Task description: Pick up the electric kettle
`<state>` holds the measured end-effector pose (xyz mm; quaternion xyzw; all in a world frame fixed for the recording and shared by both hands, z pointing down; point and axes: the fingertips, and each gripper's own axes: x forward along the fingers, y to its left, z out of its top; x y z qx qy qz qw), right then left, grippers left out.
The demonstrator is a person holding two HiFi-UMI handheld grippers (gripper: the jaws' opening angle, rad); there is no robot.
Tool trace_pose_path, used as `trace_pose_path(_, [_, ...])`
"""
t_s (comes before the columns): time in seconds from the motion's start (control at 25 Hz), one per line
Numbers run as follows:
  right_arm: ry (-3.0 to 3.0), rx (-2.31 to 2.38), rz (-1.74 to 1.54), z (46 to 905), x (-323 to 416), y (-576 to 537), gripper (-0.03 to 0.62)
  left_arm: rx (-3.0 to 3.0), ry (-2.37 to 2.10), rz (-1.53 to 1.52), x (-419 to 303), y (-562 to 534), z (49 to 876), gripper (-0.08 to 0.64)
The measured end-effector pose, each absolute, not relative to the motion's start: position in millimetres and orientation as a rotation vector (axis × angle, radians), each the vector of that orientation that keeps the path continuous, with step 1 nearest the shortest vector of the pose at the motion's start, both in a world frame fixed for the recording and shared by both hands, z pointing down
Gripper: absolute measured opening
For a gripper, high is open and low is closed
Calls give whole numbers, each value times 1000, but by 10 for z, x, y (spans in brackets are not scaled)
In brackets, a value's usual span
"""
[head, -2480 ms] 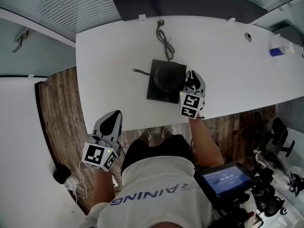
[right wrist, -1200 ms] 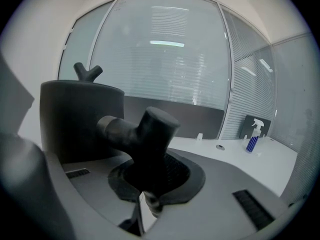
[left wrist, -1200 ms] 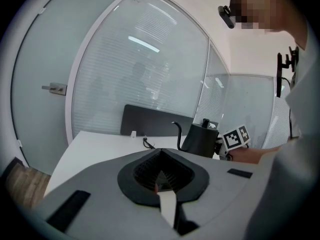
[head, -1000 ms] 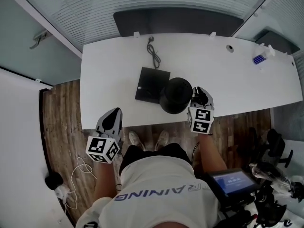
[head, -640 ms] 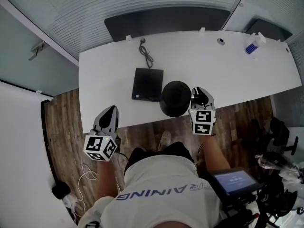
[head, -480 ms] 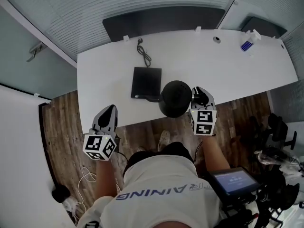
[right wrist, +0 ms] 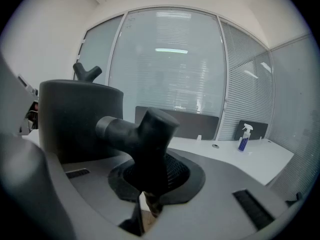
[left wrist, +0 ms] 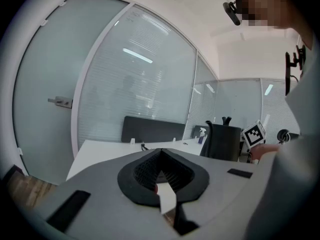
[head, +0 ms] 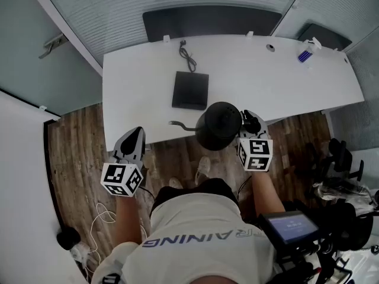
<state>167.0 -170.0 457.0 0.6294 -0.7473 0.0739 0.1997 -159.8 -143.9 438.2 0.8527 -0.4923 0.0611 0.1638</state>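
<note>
The black electric kettle [head: 218, 125] hangs in the air over the white table's [head: 278, 78] front edge, its thin spout pointing left. My right gripper [head: 245, 122] is shut on the kettle's handle [right wrist: 145, 144], with the kettle's body [right wrist: 80, 119] to the left in the right gripper view. The kettle's flat black base [head: 190, 90] lies bare on the table, its cord [head: 188, 55] running to the back. My left gripper [head: 136, 136] is shut with nothing in it, off the table's front left over the wood floor. The left gripper [left wrist: 159, 153] view shows the kettle [left wrist: 222, 141] at the right.
A blue spray bottle [head: 305, 55] stands at the table's far right. A dark panel [head: 210, 19] runs behind the table, with glass walls beyond. A device with a lit screen [head: 284, 226] and office chairs [head: 340, 155] are at the lower right.
The kettle has come off its base and moved toward the person, past the table's front edge, in my right gripper. My left gripper shifted a little beside the table.
</note>
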Motion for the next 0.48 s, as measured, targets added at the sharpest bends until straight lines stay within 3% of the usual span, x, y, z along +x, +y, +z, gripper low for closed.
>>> trace_pose_path(0.48, [-2138, 1747, 263, 4320, 1126, -946, 40, 2457, -1351, 141, -1963, -821, 4356, 12])
